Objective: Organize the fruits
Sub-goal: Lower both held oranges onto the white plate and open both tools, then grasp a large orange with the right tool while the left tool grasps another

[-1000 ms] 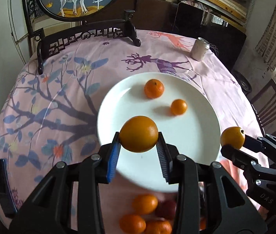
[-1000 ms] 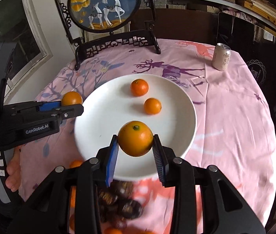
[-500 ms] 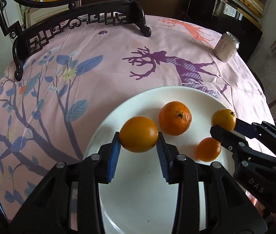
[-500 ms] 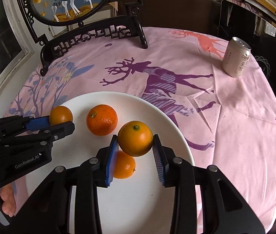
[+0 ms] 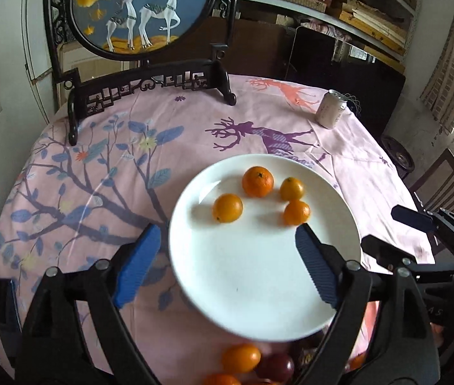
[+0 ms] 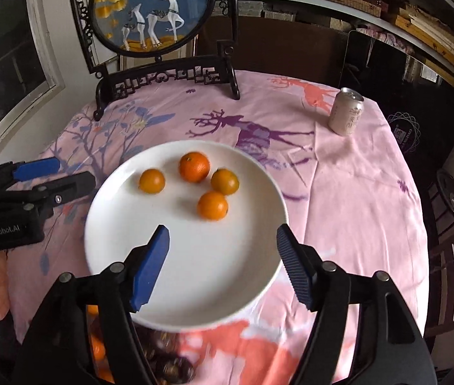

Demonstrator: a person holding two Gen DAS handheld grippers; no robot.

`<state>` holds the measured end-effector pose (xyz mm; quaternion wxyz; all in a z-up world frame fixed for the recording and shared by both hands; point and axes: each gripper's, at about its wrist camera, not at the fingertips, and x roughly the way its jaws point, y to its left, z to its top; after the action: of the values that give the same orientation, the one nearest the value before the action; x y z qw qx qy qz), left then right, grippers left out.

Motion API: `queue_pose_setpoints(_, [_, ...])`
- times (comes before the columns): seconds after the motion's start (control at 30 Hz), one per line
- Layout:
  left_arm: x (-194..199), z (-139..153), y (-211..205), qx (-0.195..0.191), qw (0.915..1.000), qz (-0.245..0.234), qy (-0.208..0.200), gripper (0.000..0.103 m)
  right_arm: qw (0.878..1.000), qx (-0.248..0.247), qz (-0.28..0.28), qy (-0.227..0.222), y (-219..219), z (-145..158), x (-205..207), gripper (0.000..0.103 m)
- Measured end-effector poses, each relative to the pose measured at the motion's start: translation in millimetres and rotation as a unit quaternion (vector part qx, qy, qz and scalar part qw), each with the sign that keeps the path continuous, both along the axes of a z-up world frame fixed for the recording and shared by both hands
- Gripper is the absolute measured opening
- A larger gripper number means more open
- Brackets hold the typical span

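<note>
Plate (image 5: 259,272): white, centre frame on the pink tabletop (image 5: 98,166), carrying four oranges (image 5: 227,208) grouped on its far half.
Left tongs (image 5: 227,263): jaws opening, nothing between them.
Right tongs (image 6: 222,256): jaws opening, likewise empty.
Nearby: can (image 6: 345,115) upper right; loose fruit (image 5: 241,357) at the bottom edge.

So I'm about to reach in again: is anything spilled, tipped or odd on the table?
Nothing stands out. Four oranges sit apart on the round white plate, the silver drink can stands upright on the pink printed tablecloth, and nothing has spilled.
</note>
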<state>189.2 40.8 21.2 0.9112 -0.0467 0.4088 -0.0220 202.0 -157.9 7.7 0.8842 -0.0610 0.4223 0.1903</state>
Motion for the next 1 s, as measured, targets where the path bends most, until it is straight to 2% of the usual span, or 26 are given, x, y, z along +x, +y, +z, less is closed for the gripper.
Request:
queue_pose_setpoints(0.03, [-18.9, -0.2, -1.4, 0.002, 1.0, -0.002, -0.009, 0.092, 1.0, 0.002, -0.001, 0.001, -2.6, -3.6, -21.4, 0.08])
queue_pose_setpoints(0.1, [-54.4, -3.2, -3.1, 0.007, 0.9996, -0.002, -0.026, 0.095, 1.0, 0.0, -0.013, -0.008, -5.7, -13.9, -62.1, 0.085])
queue_pose_setpoints(0.2, [-99.8, -15.9, -4.3, 0.01, 0.9994, 0.001, -0.033, 0.096, 0.998, -0.015, -0.047, -0.031, -9.2, -30.6, -113.2, 0.085])
queue_pose_setpoints(0.3, [-127.9, -27.6, -3.1, -0.001, 0.9996, 0.006, -0.028, 0.096, 0.997, 0.001, -0.073, -0.03, -17.2, -39.7, -140.0, 0.085])
queue_pose_setpoints(0.37, [-138.5, -33.7, -3.8, 0.004, 0.9997, 0.006, -0.022, 0.096, 0.997, 0.012, -0.073, -0.019, -20.8, -42.8, -148.1, 0.085])
queue_pose_setpoints(0.47, [-150.2, -38.3, -2.8, 0.006, 0.9998, 0.009, -0.017, 0.096, 0.996, 0.002, -0.084, -0.026, -24.2, -40.2, -154.6, 0.085])
queue_pose_setpoints(0.57, [-157.3, -39.8, -1.4, 0.01, 0.9997, 0.014, -0.017, 0.096, 0.995, 0.011, -0.093, -0.029, -32.0, -36.4, -158.9, 0.086])
queue_pose_setpoints(0.63, [-160.3, -41.9, -0.3, 0.012, 0.9997, 0.013, -0.015, 0.096, 0.995, 0.005, -0.099, -0.029, -35.6, -37.7, -162.5, 0.091])
queue_pose_setpoints(0.87, [-170.4, -56.4, -6.3, -0.002, 0.9998, -0.013, 0.016, 0.096, 0.994, -0.006, -0.111, 0.012, -45.9, -67.7, -166.2, 0.091])
queue_pose_setpoints(1.0, [-176.7, -60.2, -18.6, 0.009, 0.9993, -0.03, 0.021, 0.096, 0.994, -0.002, -0.112, 0.01, -49.1, -75.5, -164.7, 0.09])
